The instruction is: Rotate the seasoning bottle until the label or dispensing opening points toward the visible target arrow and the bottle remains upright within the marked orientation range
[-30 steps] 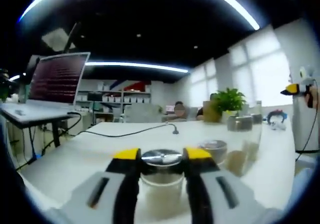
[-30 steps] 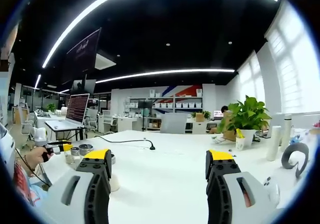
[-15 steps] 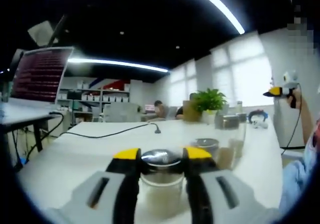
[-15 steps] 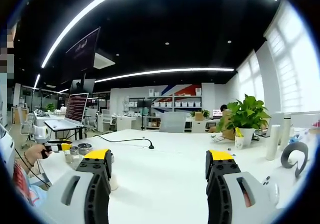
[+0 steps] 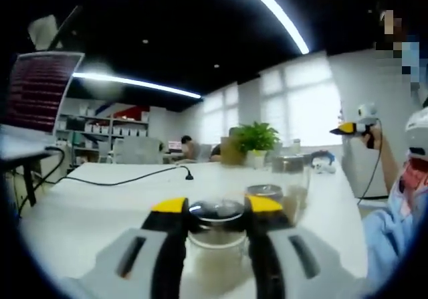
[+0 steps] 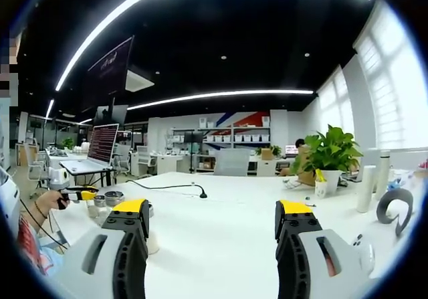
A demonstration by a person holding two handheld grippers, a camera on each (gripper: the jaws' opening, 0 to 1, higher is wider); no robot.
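My left gripper (image 5: 215, 207) is shut on a clear glass seasoning bottle (image 5: 215, 249) with a shiny metal lid, standing upright on the white table (image 5: 87, 205). Its label and opening cannot be made out, and no arrow mark is visible. Two similar lidded jars (image 5: 266, 193) stand just behind it to the right. The right gripper (image 5: 351, 128) is held up in a hand at the far right. In the right gripper view my right gripper (image 6: 212, 212) is open above the table with nothing between its jaws. The left gripper (image 6: 77, 193) and the jars (image 6: 114, 197) sit far left.
A black cable (image 5: 120, 178) runs across the table. A potted plant (image 5: 253, 138) stands at the far end, and a laptop (image 5: 37, 91) on a side desk to the left. A person's blue sleeve (image 5: 394, 229) is at the right. A tall white bottle (image 6: 366, 188) stands by the plant (image 6: 331, 153).
The left gripper view has swung to the right, so the room has slid left, while the bottle stays gripped between the jaws. The right gripper view is almost unchanged.
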